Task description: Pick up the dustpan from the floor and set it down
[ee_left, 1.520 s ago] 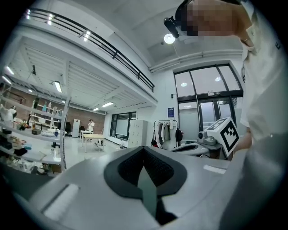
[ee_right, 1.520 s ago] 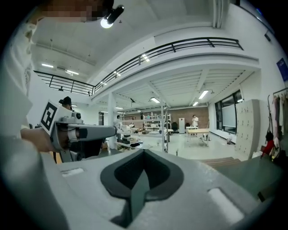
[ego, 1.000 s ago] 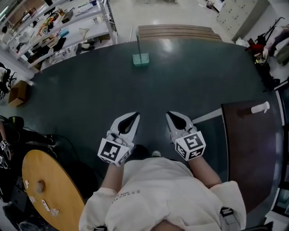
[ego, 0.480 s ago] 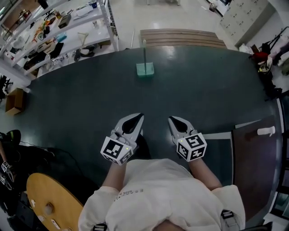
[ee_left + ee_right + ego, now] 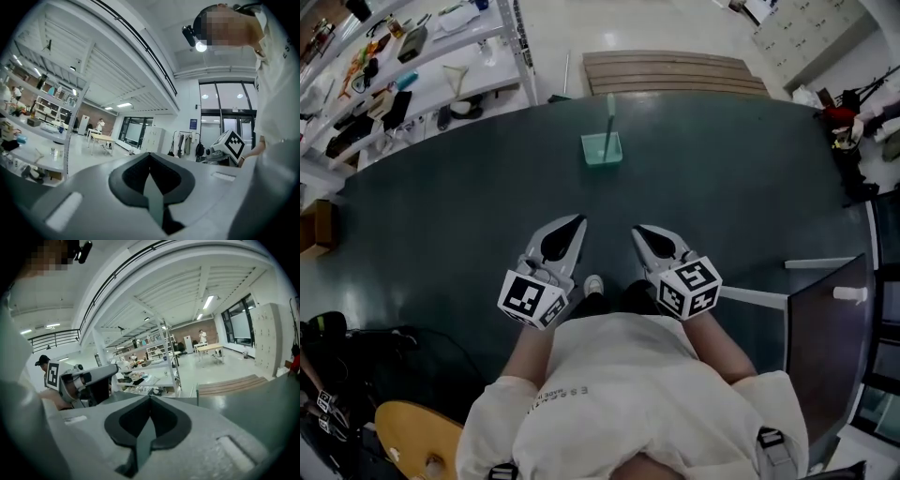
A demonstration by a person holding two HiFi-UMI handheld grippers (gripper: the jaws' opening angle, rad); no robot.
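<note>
Dustpan (image 5: 602,148) sits on the dark green floor (image 5: 469,216) straight ahead of me, well apart from both tools, and the floor between us is bare, so there is open room on that line. Its pale green pan lies flat. Its thin handle (image 5: 610,112) rises from the pan, so the long axis stands upright. I cannot tell which side the pan's mouth faces. Just beyond it the dark floor ends at a low wooden platform (image 5: 675,73). A shelving rack (image 5: 478,37) lines the far left. A brown worktop (image 5: 825,328) closes off my right side, and a round yellow worktop (image 5: 403,436) lies at my near left. My left tool (image 5: 575,225) and right tool (image 5: 641,232) hang side by side in front of my body, tips toward the dustpan. Each has its jaws closed together with nothing between them.
</note>
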